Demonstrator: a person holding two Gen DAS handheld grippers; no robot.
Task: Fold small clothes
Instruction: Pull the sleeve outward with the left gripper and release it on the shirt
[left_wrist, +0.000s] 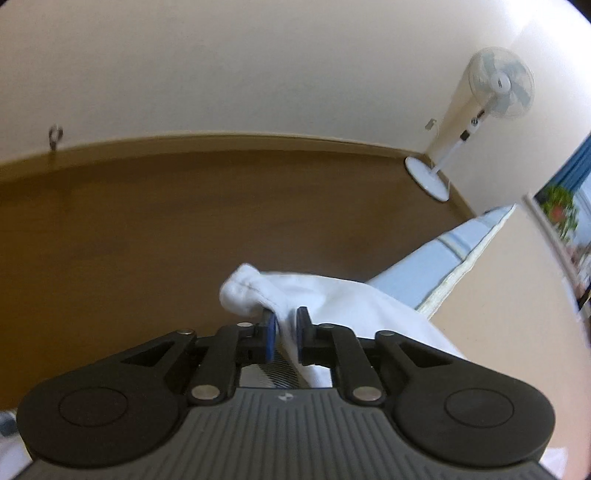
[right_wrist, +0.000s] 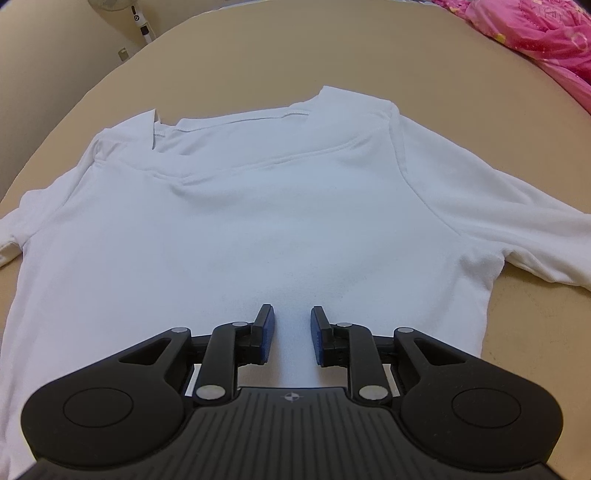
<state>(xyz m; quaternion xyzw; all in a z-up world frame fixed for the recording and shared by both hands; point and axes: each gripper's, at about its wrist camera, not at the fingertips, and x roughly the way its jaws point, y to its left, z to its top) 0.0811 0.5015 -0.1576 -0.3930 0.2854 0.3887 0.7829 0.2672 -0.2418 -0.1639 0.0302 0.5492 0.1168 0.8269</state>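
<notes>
One white shirt (right_wrist: 258, 221) lies spread flat on the beige counter (right_wrist: 332, 48), neckline at the far side, its body smooth and its sleeves reaching out to either edge of the right wrist view. The right gripper (right_wrist: 291, 332) hovers low over the near part of the shirt, roughly at its middle, with its blue-padded fingers (right_wrist: 266, 332) standing apart and no cloth between them. The left gripper (left_wrist: 285, 332) is clamped on a bunched edge of white cloth (left_wrist: 332, 295), lifted so that a small rolled hem pokes out past the fingers (left_wrist: 270, 330) and the rest of the fabric drapes away to the right; I cannot tell for sure which part of the shirt this is. Past that cloth, the left view looks over brown flooring (left_wrist: 184, 221) to a cream wall (left_wrist: 258, 74), with a white pedestal fan (left_wrist: 495, 88) standing in the corner. At the far right corner of the counter sits a heap of bright pink fabric (right_wrist: 535, 33).
</notes>
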